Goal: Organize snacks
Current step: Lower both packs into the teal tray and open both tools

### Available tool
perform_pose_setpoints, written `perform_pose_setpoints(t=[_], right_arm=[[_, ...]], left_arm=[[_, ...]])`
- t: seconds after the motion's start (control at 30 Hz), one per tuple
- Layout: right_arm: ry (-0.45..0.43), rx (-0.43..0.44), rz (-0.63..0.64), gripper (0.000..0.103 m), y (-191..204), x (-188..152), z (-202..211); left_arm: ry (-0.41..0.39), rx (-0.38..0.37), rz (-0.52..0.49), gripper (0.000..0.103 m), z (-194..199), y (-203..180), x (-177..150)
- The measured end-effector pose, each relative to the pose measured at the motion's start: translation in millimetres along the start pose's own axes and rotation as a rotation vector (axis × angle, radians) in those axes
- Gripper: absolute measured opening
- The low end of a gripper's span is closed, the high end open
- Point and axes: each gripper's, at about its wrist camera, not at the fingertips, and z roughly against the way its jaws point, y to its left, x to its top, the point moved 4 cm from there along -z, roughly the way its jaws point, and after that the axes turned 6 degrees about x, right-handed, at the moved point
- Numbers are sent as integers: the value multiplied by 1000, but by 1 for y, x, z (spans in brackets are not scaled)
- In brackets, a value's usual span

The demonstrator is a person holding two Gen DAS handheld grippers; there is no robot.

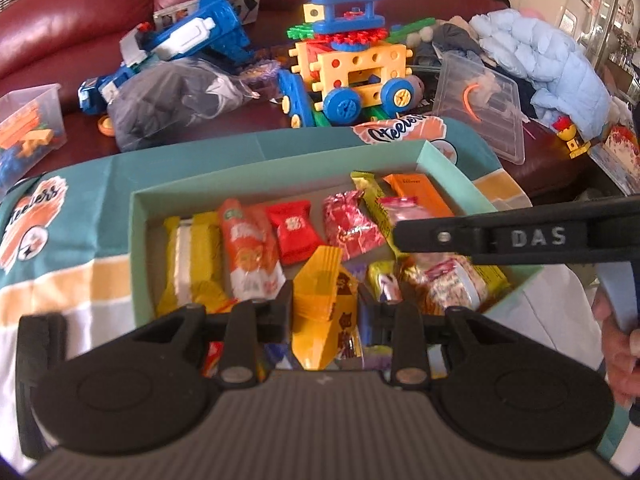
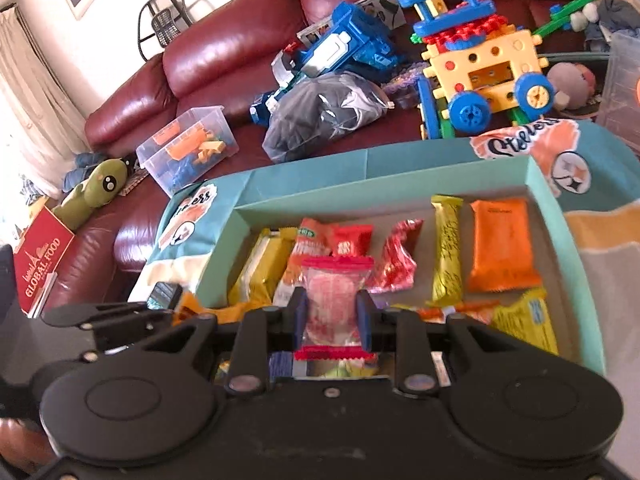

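- 2 hand-held grippers worked over 1 teal box (image 1: 436,152) of snacks, which sat on a teal, cream and white cloth (image 1: 80,216) spread in front of a dark red leather sofa (image 2: 224,52).
- The left hand-held gripper (image 1: 325,300) was clamped on 1 yellow packet (image 1: 320,280), held above the near end of the box.
- The right hand-held gripper (image 2: 331,316) was closed on 1 clear packet with red ends (image 2: 335,300), raised over the box's near side.
- Along the box's far side lay 1 orange packet (image 2: 504,240), 1 long yellow bar (image 2: 447,248), 1 crinkled red wrapper (image 2: 396,260), 1 small red sachet (image 2: 354,240), 1 orange-and-white pouch (image 1: 250,248) and 1 yellow-and-white pack (image 1: 192,260).
- More wrapped snacks crowded the near side; their number could not be told.
- On the sofa stood 1 yellow toy vehicle with blue wheels (image 2: 492,72), 1 blue-and-white toy (image 2: 344,44), 1 clear tub of bricks (image 2: 188,144) and 1 green plush (image 2: 96,192).
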Motion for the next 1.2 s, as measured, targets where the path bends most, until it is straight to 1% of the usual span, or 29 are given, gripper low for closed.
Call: perform_pose_setpoints(t=[0.07, 0.23, 0.5, 0.53, 0.57, 0.6, 0.63, 0.67, 0.7, 0.73, 0.8, 0.87, 0.97, 1.2], right_arm=[[8, -2, -10, 25, -3, 8, -13], [23, -6, -27, 25, -11, 14, -38], [36, -6, -36, 25, -15, 15, -50], [35, -6, -37, 26, -15, 15, -51], [33, -6, -39, 27, -15, 15, -52], [30, -7, -41, 30, -15, 15, -52], [25, -13, -45, 46, -15, 15, -52], [24, -17, -51, 59, -15, 15, -51], [21, -21, -59, 83, -16, 15, -50], [10, -31, -64, 97, -16, 16, -48], [-16, -46, -61, 103, -15, 16, -42], [-23, -51, -67, 103, -16, 15, -38], [-25, -57, -80, 103, -17, 12, -33], [-28, -65, -78, 103, -11, 2, -14]], left_arm=[[9, -2, -4, 30, -10, -1, 4], [32, 1, -6, 30, -29, -2, 8], [49, -1, 14, 31, -43, 1, 7], [50, -2, 20, 31, -44, 2, 7], [49, 3, 26, 37, -44, 2, 7], [48, 10, 31, 47, -44, 3, 7], [50, 24, 37, 77, -45, 5, 7], [48, 48, 44, 100, -45, 6, 7], [36, 72, 48, 103, -44, 8, 6], [25, 85, 50, 103, -42, 10, 5], [34, 85, 59, 103, -40, 13, 3], [45, 93, 73, 103, -37, 16, 1], [42, 104, 81, 103, -31, 17, -3], [40, 117, 73, 103, -11, 12, -11]])
